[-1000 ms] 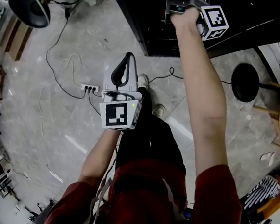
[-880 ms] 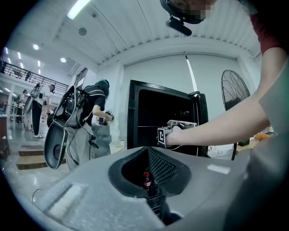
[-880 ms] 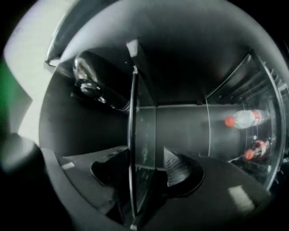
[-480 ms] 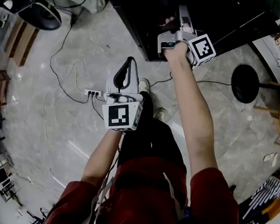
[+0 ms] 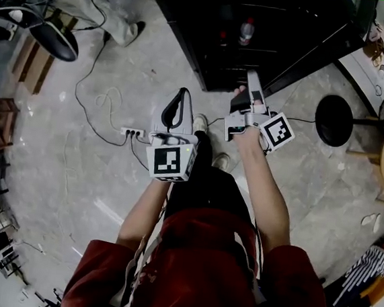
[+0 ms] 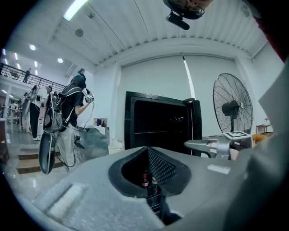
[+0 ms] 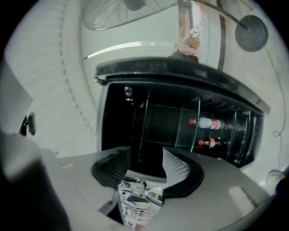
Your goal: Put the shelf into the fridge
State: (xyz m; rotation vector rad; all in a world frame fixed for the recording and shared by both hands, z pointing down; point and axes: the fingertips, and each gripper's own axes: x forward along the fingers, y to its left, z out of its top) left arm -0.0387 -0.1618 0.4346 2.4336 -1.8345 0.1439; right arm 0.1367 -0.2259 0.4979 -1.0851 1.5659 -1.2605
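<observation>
The black fridge stands open in front of me, dark inside, with a bottle showing. In the right gripper view a clear glass shelf sits inside the fridge, beside two red-capped bottles. My right gripper hovers just outside the fridge opening, open and empty; its pads stand apart around the right gripper midpoint. My left gripper is lower and further left over the floor. Its tips meet, and the left gripper holds nothing.
A standing fan's round base is on the floor right of the fridge, with its head at the right. A power strip and cables lie on the floor to the left. A person stands far left. My shoes are near the fridge.
My right gripper has drawn back out of the fridge towards me and come down. The left gripper has stayed almost still. The view has shifted so that more of the fridge's inside shows.
</observation>
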